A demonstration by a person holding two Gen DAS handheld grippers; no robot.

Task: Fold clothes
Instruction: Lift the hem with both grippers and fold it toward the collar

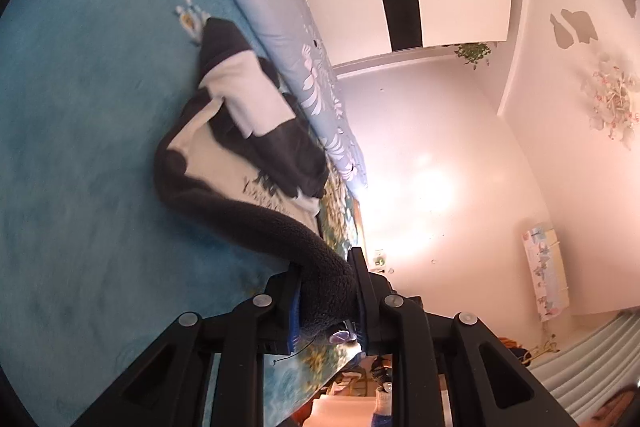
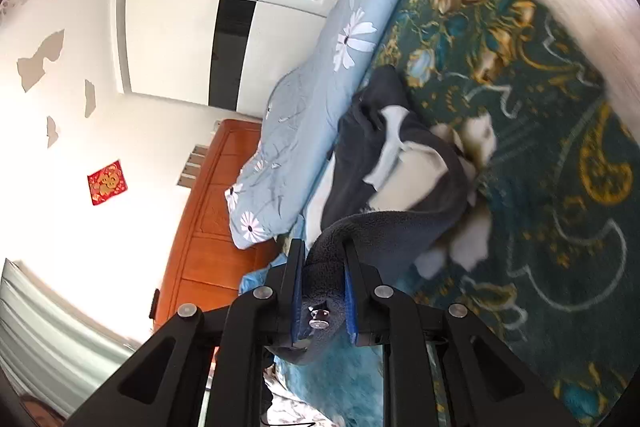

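Fleece top [image 1: 240, 147] is half lifted off the blue bed blanket [image 1: 80, 147], left claw [image 1: 326, 287] and right claw [image 2: 322, 279] each pinching a dark edge. I'd keep both level and taut so the fold lands square.

Black tool [image 1: 326, 291], blue pads [image 2: 349, 303], apparently silver screws.

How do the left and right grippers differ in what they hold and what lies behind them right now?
The left gripper has a plain turquoise blanket behind its grip; the right gripper has a dark teal floral blanket behind its grip. A metal snap shows between the right gripper's fingers; something shiny between the left's is unclear. Both are shut on dark edges of the fleece garment.
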